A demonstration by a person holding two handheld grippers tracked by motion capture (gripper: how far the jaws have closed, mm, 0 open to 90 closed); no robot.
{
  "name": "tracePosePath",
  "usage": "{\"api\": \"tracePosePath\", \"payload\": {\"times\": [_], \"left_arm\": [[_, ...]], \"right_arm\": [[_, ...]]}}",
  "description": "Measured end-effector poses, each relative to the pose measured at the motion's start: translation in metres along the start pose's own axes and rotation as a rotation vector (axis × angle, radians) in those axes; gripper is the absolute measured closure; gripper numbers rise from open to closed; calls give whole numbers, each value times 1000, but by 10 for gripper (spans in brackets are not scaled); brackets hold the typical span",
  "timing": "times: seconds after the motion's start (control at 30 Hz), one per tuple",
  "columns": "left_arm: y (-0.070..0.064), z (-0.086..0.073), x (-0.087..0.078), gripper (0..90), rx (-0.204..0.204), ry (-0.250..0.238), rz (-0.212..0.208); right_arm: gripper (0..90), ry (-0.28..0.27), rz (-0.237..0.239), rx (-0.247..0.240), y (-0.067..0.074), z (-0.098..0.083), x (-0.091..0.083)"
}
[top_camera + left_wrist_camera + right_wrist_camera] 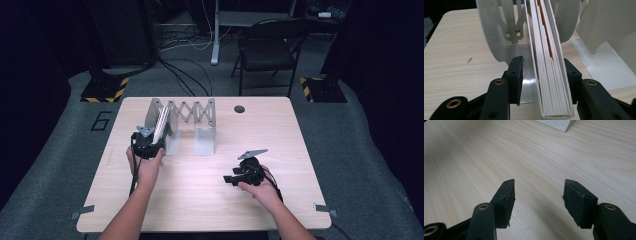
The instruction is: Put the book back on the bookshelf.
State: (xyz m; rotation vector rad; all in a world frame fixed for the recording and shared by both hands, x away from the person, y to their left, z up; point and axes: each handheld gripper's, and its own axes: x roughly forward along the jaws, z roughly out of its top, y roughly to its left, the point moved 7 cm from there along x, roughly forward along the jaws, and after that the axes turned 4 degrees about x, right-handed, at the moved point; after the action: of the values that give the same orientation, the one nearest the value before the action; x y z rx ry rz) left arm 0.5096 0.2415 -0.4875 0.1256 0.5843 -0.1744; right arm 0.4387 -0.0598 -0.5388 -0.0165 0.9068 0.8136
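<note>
Item: book (pixel 551 82), white-covered, slim, with pale page edges and a thin orange strip showing among them; standing on edge and leaning slightly inside the left-end slot of the expandable grey file rack (pixel 182 122), between two of its curved dividers. Rack sits toward the far left of the counter (pixel 280 130). Left hand-held gripper (pixel 150 141) is at the near end of the rack, jaws straddling the book's lower end; a clear gap shows beside the left pad, the right pad lies close against the cover, so the grip reads as released rather than clamped. Right hand-held gripper (pixel 537 197) rests well to the right of the rack over bare wood, jaws apart and holding nothing. Risks, as judged: with the jaws loosened the tilted book may slump against a divider or slide forward out of the slot; drawing the gripper back carelessly could let a pad drag the cover and pull the book along, or nudge the light rack out of place
</note>
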Motion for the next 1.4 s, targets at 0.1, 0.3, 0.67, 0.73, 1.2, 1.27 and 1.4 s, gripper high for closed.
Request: {"api": "tracePosePath", "payload": {"times": [0.1, 0.3, 0.67, 0.73, 1.2, 1.27, 1.4], "left_arm": [[0, 0, -4, 587, -1, -4, -4], [0, 0, -13, 576, 1, -20, -8], [0, 2, -27, 575, -8, -43, -29], [-2, 2, -30, 574, -1, -48, -34], [-5, 1, -54, 586, 20, -61, -73], [-5, 0, -58, 586, 28, -58, -79], [-4, -3, -69, 585, 33, -66, -90]], "right_arm": [[425, 6, 2, -4, 2, 0, 1], [425, 5, 3, -8, 1, 0, 1], [425, 7, 0, -2, 1, 0, 1], [424, 7, -1, -1, 1, 0, 1], [424, 0, -3, -5, 0, 0, 1], [424, 1, -3, -6, 0, 0, 1], [424, 7, -2, 5, 0, -1, -1]]}}
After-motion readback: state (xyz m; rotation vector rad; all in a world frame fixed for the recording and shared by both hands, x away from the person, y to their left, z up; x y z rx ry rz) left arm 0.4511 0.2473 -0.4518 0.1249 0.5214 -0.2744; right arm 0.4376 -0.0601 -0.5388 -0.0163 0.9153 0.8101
